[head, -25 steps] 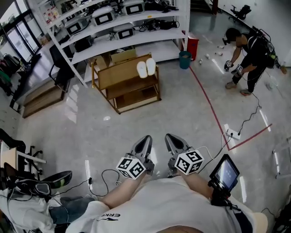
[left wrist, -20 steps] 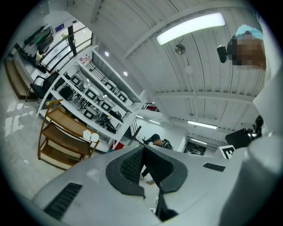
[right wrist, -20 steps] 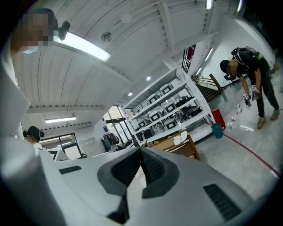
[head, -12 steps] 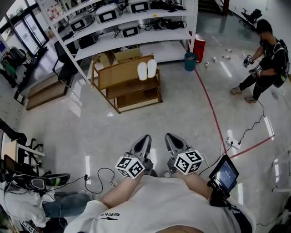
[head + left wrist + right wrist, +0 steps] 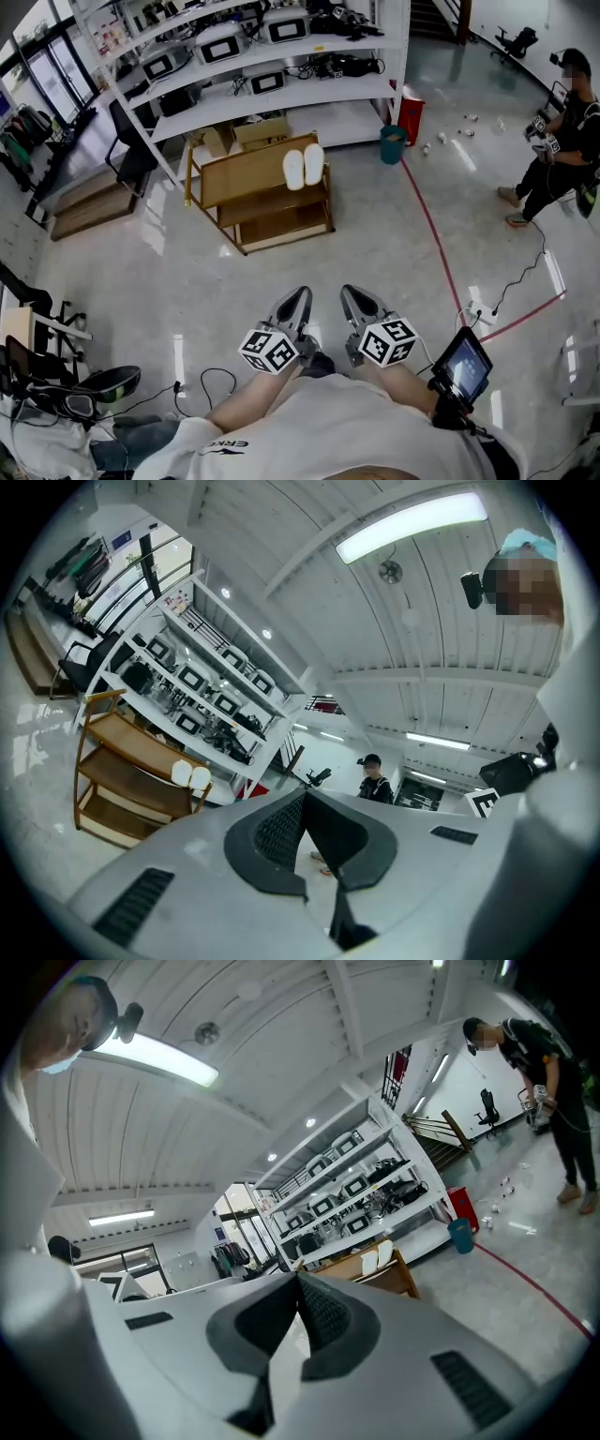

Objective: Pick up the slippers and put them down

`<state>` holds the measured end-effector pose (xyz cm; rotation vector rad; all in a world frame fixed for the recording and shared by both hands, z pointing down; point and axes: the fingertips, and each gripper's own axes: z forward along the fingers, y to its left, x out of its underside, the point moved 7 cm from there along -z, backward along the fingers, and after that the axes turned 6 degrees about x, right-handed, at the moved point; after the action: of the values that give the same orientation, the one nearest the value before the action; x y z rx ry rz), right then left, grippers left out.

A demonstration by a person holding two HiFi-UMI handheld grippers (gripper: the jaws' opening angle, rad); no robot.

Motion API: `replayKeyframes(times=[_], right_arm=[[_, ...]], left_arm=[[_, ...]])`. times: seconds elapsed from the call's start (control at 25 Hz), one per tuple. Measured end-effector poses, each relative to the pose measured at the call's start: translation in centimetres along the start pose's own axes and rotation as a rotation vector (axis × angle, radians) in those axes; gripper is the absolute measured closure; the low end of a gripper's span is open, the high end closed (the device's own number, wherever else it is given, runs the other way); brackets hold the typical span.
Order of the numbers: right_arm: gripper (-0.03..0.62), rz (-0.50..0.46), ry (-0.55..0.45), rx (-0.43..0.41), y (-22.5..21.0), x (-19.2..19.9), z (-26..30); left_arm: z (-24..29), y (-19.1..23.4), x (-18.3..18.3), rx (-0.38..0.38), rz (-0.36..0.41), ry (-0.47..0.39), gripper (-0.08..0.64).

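The pair of white slippers (image 5: 304, 167) lies atop the low wooden shelf rack (image 5: 234, 178); probably light and bendy; pinch each by a rim or strap; the left hand-held gripper (image 5: 298, 298) and right hand-held gripper (image 5: 350, 294) are well apart from it, closed, empty.

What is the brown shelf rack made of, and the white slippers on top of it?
The shelf rack looks like wood: it has warm brown boards and posts with a slight sheen. The slippers look like soft white cloth or foam, matte and flat. From this far away I can't tell which.
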<state>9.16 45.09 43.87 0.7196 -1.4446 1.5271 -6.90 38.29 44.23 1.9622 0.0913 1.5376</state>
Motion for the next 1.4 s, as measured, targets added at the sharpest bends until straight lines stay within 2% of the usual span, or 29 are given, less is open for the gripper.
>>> replayKeyframes(times=[0.36, 0.8, 1.12, 1.4], right_arm=[[0.588, -0.032, 0.005, 0.017, -0.7, -2.5, 7.7], [0.588, -0.069, 0.018, 0.049, 0.1, -3.7, 16.4], [0.588, -0.080, 0.048, 0.064, 0.0, -3.7, 20.7], [0.588, -0.093, 0.064, 0.060, -2.4, -4.3, 24.8]], left_arm=[[3.6, 6.3, -3.5, 0.002, -0.022, -0.037, 0.563], [5.3, 14.1, -7.3, 0.003, -0.051, -0.077, 0.563], [5.6, 18.3, -8.5, -0.043, -0.071, -0.090, 0.563], [8.2, 21.3, -8.9, -0.071, -0.063, -0.079, 0.563]])
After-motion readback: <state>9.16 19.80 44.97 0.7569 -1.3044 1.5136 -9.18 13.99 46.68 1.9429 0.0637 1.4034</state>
